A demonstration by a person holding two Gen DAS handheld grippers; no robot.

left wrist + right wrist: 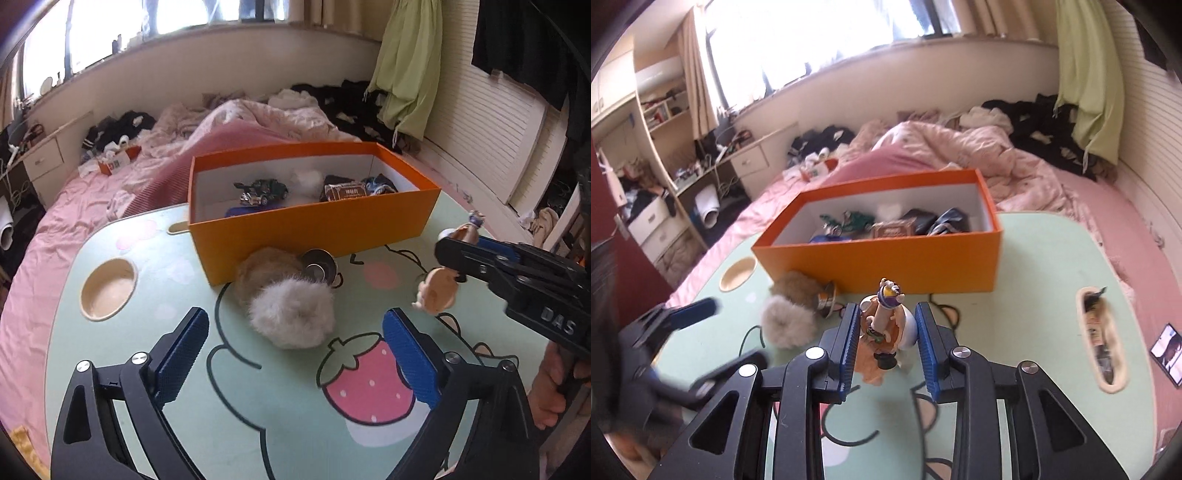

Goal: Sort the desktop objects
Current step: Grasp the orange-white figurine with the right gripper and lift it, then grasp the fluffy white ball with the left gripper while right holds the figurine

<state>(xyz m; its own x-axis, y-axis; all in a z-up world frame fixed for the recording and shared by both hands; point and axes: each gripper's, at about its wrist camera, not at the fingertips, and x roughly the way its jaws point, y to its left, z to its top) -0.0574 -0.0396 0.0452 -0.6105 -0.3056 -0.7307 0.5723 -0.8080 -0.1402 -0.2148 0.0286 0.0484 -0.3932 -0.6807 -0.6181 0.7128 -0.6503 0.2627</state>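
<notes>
An orange box [332, 229] stands on the green cartoon table [184, 295] and holds a toy car [262, 192] and dark packets. A fluffy beige-and-white earmuff [291, 317] lies in front of the box, next to a small metal cup [319, 267]. My left gripper [295, 354] is open just short of the earmuff. My right gripper [886, 343] is shut on a small cartoon figurine [882, 332], held above the table; the figurine also shows in the left wrist view [437, 291]. The box shows in the right wrist view [886, 258] too.
The table has a round cup recess [107, 288] at the left and an oblong slot [1102, 339] with small items at the right. A phone [1167, 349] lies beyond the right edge. A pink bed [110, 192] with clothes surrounds the table.
</notes>
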